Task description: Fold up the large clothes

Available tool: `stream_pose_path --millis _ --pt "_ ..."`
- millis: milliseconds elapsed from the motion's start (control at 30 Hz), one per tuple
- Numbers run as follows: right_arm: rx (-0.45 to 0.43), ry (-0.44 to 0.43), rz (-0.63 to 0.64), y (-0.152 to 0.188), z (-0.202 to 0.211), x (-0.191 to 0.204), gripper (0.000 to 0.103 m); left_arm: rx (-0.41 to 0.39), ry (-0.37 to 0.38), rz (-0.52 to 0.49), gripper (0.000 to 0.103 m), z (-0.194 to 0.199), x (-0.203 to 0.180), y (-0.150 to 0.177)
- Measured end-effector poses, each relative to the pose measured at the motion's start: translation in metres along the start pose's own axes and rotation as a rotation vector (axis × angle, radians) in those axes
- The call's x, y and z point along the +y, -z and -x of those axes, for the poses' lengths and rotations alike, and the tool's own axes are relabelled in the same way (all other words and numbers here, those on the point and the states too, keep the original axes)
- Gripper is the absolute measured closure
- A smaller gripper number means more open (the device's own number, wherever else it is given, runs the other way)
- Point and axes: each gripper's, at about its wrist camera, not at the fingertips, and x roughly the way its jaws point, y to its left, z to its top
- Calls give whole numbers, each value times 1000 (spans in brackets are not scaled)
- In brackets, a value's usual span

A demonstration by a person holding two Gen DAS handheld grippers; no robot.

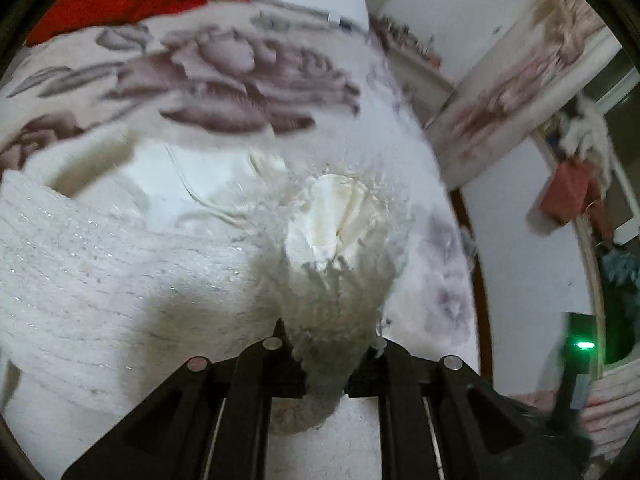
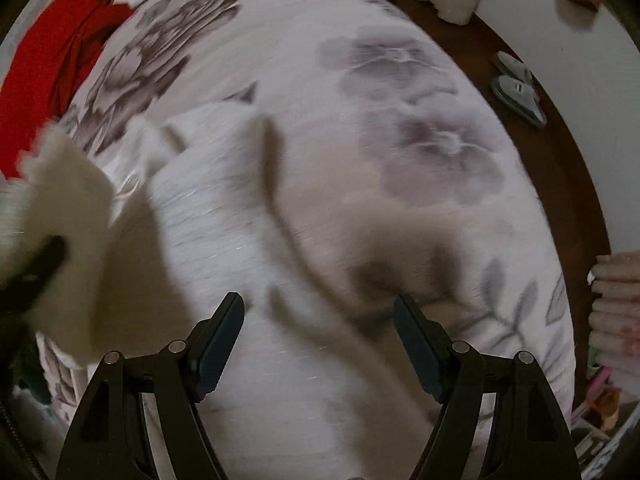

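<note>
White fluffy garment (image 1: 332, 280): bunched between closed left gripper (image 1: 330, 344) jaws, rest spread on floral bedspread (image 1: 240, 64). Right gripper (image 2: 318, 320): jaws apart, empty, above garment.

The left hand-held gripper (image 1: 332, 354) is matte black plastic: two angular linkage arms on each side, each with a triangular cut-out and a round silver pivot pin at its joint. Pale rails run between the arms. The right hand-held gripper (image 2: 319, 316) has the same black frame and silver pins, its fingers (image 2: 224, 332) faced with dark blue-grey pads.
</note>
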Motion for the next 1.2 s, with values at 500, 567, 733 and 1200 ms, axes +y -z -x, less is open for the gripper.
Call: stream_pose_path --millis 500,567,733,1200 --pt "73 -437 -13 -16 -21 45 24 -106 -338 32 5 74 86 -1" --pt "84 -409 27 -17 -33 67 24 -104 -451 62 5 85 122 5" --pt "140 -264 88 -17 -55 106 97 -66 -604 159 5 91 202 14" --pt "131 -153 170 -62 -72 103 92 79 -633 143 5 11 254 -15"
